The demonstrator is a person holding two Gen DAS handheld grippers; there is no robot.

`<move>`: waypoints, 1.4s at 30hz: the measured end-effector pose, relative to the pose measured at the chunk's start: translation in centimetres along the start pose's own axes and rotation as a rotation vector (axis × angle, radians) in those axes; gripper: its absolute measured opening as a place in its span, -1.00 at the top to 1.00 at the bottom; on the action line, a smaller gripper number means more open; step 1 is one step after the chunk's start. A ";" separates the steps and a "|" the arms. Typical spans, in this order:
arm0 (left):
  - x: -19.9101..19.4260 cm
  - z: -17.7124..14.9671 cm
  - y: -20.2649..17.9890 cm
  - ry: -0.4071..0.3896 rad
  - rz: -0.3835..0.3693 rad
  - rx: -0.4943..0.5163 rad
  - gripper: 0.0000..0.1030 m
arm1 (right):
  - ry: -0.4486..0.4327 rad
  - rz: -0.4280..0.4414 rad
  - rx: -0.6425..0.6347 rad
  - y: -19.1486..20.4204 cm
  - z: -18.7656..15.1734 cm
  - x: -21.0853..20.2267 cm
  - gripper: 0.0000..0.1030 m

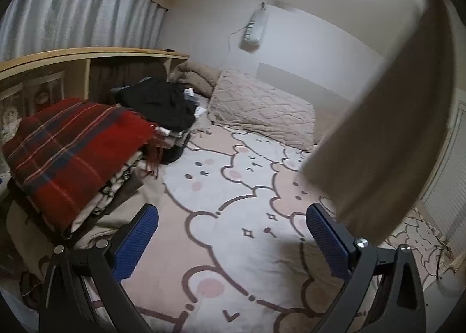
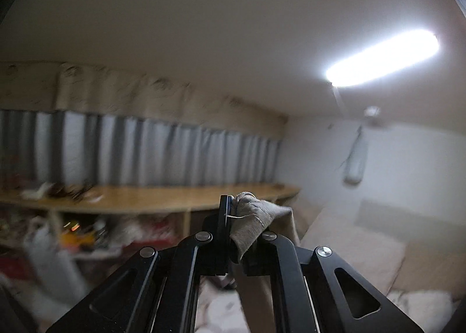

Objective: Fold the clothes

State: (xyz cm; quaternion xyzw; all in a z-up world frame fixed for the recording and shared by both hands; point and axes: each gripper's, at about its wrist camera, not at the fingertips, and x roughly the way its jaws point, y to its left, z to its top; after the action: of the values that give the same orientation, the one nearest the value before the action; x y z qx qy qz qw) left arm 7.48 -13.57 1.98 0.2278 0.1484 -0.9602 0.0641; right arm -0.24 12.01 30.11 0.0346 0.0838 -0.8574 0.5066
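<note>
One beige garment (image 2: 253, 216) in right gripper (image 2: 233, 216); two folded stacks (image 1: 75, 152).

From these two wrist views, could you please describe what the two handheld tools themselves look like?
The left tool has a black angular frame with slotted link arms, round silver bolts at the joints, and two fingers faced with blue ribbed pads. The right tool has the same black slotted linkage and silver bolts; its finger pads are mostly hidden, so their colour is unclear. No cables, sleeves or hands show.

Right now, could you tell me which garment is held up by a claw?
The beige garment, pinched in the shut right claw; the others lie stacked.
</note>
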 end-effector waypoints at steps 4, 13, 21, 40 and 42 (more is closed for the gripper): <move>0.8 -0.6 0.4 0.030 0.004 -0.011 -0.97 | 0.300 -0.110 0.147 -2.5 -13.3 -1.4 0.89; 7.7 -3.5 -4.8 0.170 -0.102 0.047 -0.97 | 0.896 -0.455 0.494 -9.3 -41.5 -5.4 0.89; 18.7 -6.3 -10.0 0.355 -0.134 0.101 -0.99 | 0.974 -0.632 0.786 -11.6 -51.0 -8.8 0.54; 32.9 -9.2 -13.1 0.639 -0.212 0.135 0.86 | 0.783 -0.728 0.947 -11.0 -44.8 -14.8 -0.04; 31.1 -8.8 -14.1 0.574 -0.250 0.167 0.86 | 0.737 -0.752 0.975 -11.4 -43.6 -15.6 -0.04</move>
State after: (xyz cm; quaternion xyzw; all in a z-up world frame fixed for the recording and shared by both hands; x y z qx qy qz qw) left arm -19.15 0.82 -16.14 0.4738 0.1078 -0.8660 -0.1178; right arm -3.80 38.68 -9.26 0.5131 -0.1371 -0.8462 0.0426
